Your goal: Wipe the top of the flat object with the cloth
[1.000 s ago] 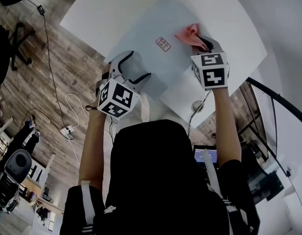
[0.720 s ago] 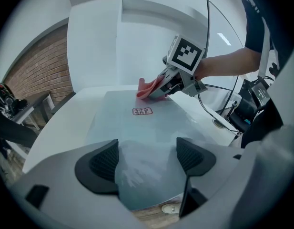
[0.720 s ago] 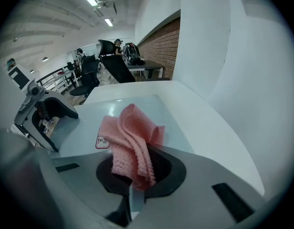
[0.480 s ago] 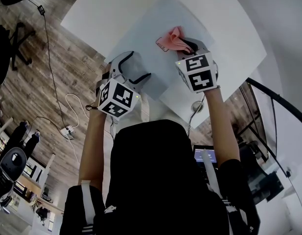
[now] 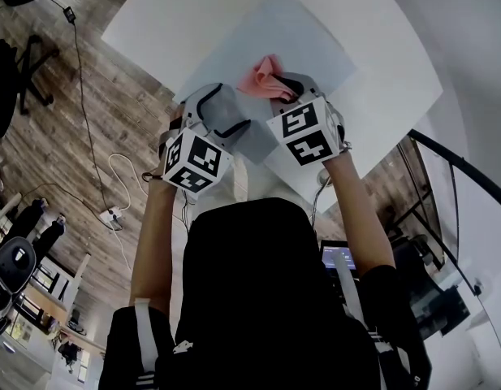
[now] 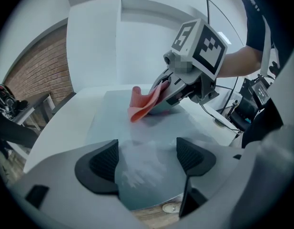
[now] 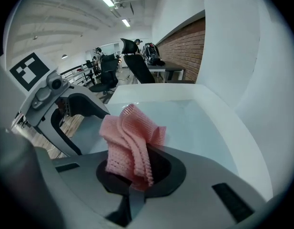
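Across the upper middle of the head view, a white table [image 5: 153,19] carries the pale blue flat object [image 5: 315,39], which lies flat on it and runs diagonally down toward the frame's center. At the sheet's lower left part sits the pink cloth [image 5: 262,78], bunched in folds and pinched in the right gripper [image 5: 282,89], whose jaws are closed on it; the right gripper view shows the knit fabric standing up out of the clamped jaws. Its marker cube [image 5: 305,133] covers the sheet's near edge.

Just left of it, the left gripper [image 5: 220,112] has its jaws spread wide with nothing between them, hanging over the sheet's near left corner; I cannot tell whether they touch it.

A dark hood [image 5: 266,291] fills the lower middle and hides the table's near side. Wooden floor [image 5: 96,120] takes the left of the frame, with a white cable [image 5: 124,173] looping across it and a dark chair base [image 5: 23,67] at the left edge.
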The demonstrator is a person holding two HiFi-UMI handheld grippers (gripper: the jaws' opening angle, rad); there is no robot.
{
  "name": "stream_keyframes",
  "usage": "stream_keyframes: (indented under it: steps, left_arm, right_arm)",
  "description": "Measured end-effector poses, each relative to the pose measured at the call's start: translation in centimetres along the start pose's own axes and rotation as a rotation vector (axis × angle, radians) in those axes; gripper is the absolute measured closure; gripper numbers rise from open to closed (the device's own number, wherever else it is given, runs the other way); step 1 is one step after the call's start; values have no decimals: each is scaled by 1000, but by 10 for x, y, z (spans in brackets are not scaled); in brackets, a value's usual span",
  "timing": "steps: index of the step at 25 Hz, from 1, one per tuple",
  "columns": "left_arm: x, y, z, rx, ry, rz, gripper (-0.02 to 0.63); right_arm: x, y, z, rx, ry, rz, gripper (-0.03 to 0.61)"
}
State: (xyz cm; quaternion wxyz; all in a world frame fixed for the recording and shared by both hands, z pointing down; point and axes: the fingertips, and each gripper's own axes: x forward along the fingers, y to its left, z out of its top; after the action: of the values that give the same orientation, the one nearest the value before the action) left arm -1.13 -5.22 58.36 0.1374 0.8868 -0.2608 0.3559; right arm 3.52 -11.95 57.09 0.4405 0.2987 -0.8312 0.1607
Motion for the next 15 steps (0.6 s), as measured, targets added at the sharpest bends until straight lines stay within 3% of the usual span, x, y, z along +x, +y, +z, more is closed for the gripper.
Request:
stream_keyframes:
  steps: [15]
  left_arm:
    - [0, -1, 0, 3, 1, 5, 241]
  right_arm:
    - [2, 28, 1, -36, 10, 69, 534]
